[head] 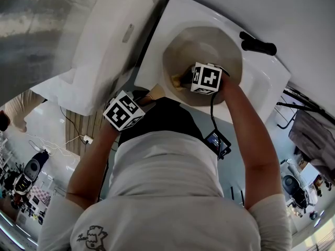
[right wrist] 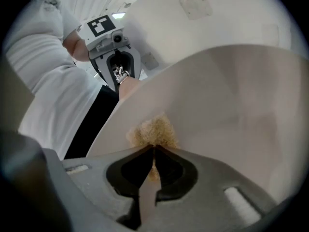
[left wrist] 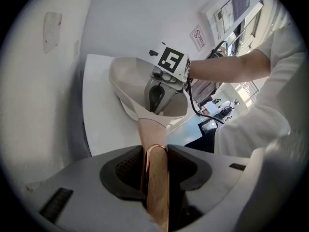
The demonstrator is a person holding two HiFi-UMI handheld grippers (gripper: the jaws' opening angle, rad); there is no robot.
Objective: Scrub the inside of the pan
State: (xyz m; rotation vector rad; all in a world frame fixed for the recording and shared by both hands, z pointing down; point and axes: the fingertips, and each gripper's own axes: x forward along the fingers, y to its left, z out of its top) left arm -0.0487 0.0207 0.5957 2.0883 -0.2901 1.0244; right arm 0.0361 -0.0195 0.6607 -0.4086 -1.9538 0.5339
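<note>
A beige-lined pan [head: 209, 46] sits on a white counter [head: 272, 82]. Its tan, copper-edged handle [left wrist: 157, 187] runs back between the pads of my left gripper [left wrist: 155, 151], which is shut on it. The left gripper's marker cube [head: 123, 110] shows at the pan's near-left side. My right gripper [right wrist: 153, 149] reaches down inside the pan [right wrist: 231, 105], shut on a yellow-brown scrubbing sponge [right wrist: 153, 132] that presses against the near inner wall. In the head view the sponge [head: 177, 81] shows just left of the right gripper's cube [head: 205, 78]. The left gripper view shows the right gripper [left wrist: 159, 93] inside the pan [left wrist: 130, 76].
A black tap-like piece [head: 257, 45] lies on the counter beyond the pan at the right. A white wall panel [head: 104, 46] stands close on the left. A black cable and a small lit screen [head: 217, 143] hang by the person's waist.
</note>
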